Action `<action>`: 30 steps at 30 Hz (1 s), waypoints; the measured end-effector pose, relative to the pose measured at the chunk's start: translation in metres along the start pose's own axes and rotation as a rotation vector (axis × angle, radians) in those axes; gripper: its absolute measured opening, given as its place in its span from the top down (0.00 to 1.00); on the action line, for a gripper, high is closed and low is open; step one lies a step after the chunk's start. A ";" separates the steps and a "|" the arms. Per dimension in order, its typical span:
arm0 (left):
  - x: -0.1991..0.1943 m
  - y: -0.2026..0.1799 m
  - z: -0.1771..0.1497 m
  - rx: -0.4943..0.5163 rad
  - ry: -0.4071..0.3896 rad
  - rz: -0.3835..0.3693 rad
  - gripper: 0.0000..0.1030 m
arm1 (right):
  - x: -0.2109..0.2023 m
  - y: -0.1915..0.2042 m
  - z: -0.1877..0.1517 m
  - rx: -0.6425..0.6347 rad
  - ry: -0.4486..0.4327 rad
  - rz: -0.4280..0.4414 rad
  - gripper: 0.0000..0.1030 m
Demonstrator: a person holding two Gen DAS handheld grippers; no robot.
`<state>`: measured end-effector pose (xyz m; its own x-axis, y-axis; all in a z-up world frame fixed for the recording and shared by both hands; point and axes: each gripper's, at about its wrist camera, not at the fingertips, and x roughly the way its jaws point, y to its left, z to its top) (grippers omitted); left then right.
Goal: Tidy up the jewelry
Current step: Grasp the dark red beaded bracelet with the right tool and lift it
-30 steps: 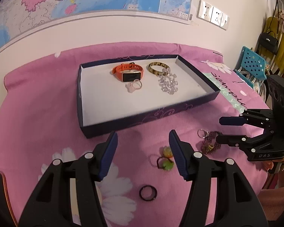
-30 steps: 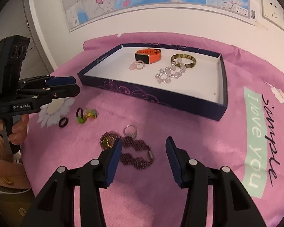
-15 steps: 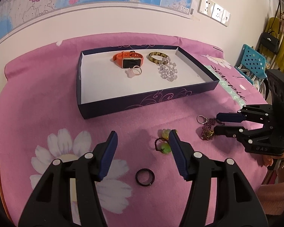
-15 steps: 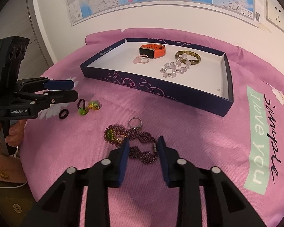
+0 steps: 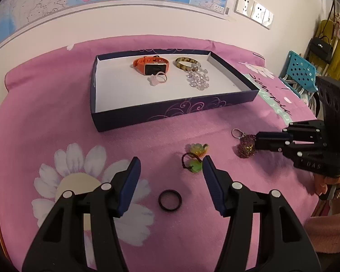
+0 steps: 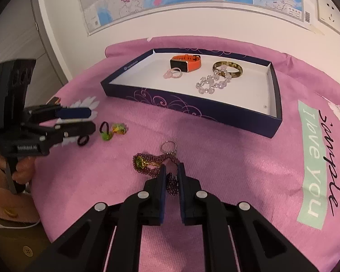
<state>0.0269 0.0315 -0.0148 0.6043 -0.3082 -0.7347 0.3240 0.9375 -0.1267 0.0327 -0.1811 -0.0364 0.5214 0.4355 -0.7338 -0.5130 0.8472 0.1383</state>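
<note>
In the lower middle of the right wrist view, our right gripper point(image 6: 171, 172) has just been closing, and its blue-padded fingers point(image 6: 162, 181) now pinch the dark purple beaded chain point(image 6: 151, 164) lying on the pink flowered cloth point(image 6: 238, 158). A green and gold charm sits at the chain's left end, and a thin silver ring point(image 6: 168, 147) lies just above the jaws. In the left wrist view the same gripper shows at the right edge, shut tips pressed against the purple beads.

Our left gripper point(image 5: 170, 176) fills the bottom of its own view with fingers spread apart and nothing between the pads. A plain black ring point(image 5: 170, 202) lies on the cloth between them, and a black cord loop with green and yellow beads point(image 5: 195, 158) sits just above the right finger.

In the upper middle of both views stands the shallow dark blue box with a white floor point(image 5: 170, 111). Inside it we see an orange-strapped watch point(image 5: 151, 65), a pale pink ring point(image 5: 157, 79) touching it, a brown mottled bangle point(image 5: 184, 63) and a clear crystal bead bracelet point(image 5: 198, 79).
</note>
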 end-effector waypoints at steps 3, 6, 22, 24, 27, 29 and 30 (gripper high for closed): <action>0.000 -0.002 -0.003 0.003 0.005 -0.006 0.45 | -0.005 0.000 0.002 0.010 -0.018 0.017 0.92; 0.000 -0.003 -0.004 0.002 0.009 -0.011 0.45 | -0.012 0.003 0.006 0.016 -0.045 0.043 0.92; 0.002 -0.006 -0.005 0.006 0.012 -0.022 0.45 | -0.031 0.010 0.022 0.045 -0.129 0.124 0.92; 0.003 -0.006 -0.005 0.005 0.012 -0.024 0.45 | -0.033 0.009 0.023 0.050 -0.139 0.129 0.92; 0.003 -0.007 -0.006 0.007 0.014 -0.026 0.45 | -0.036 0.006 0.025 0.060 -0.153 0.123 0.92; 0.003 -0.007 -0.006 0.009 0.015 -0.027 0.45 | -0.038 0.002 0.027 0.074 -0.165 0.133 0.92; 0.003 -0.007 -0.006 0.010 0.015 -0.026 0.45 | -0.039 0.001 0.027 0.078 -0.169 0.138 0.92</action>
<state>0.0220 0.0251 -0.0200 0.5848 -0.3301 -0.7409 0.3469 0.9275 -0.1394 0.0298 -0.1891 0.0104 0.5603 0.5878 -0.5836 -0.5364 0.7944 0.2850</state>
